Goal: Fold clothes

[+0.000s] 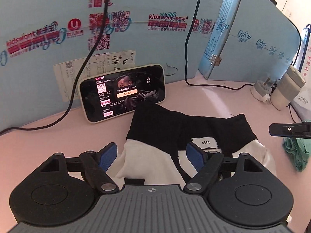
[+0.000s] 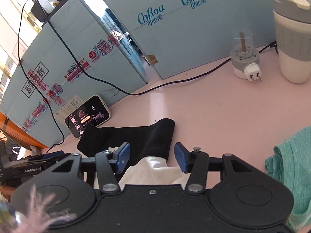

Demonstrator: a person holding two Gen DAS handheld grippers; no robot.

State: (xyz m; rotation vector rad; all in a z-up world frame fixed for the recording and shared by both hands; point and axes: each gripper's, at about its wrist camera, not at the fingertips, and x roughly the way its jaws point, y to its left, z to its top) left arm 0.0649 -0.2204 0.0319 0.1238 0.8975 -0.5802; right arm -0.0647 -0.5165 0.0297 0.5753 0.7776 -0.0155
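A black and white garment (image 1: 175, 132) lies folded on the pink table (image 1: 48, 136), its white label (image 1: 204, 142) facing up. My left gripper (image 1: 153, 156) stands open over the garment's near white part, and the blue pads do not press on the cloth. In the right wrist view the same garment (image 2: 136, 136) lies under my right gripper (image 2: 152, 156), which is open with the cloth's right edge between its blue pads, untouched. The right gripper's tip (image 1: 287, 129) shows at the right edge of the left wrist view. The left gripper's body (image 2: 33, 167) shows at the left of the right wrist view.
A phone (image 1: 122, 92) with a lit screen leans on the blue cardboard wall (image 1: 48, 58) behind the garment. Black cables (image 1: 81, 73) run across the table. A plug adapter (image 2: 245, 62) and a grey-white cup (image 2: 293, 38) stand at the back right. A green cloth (image 2: 287, 165) lies right.
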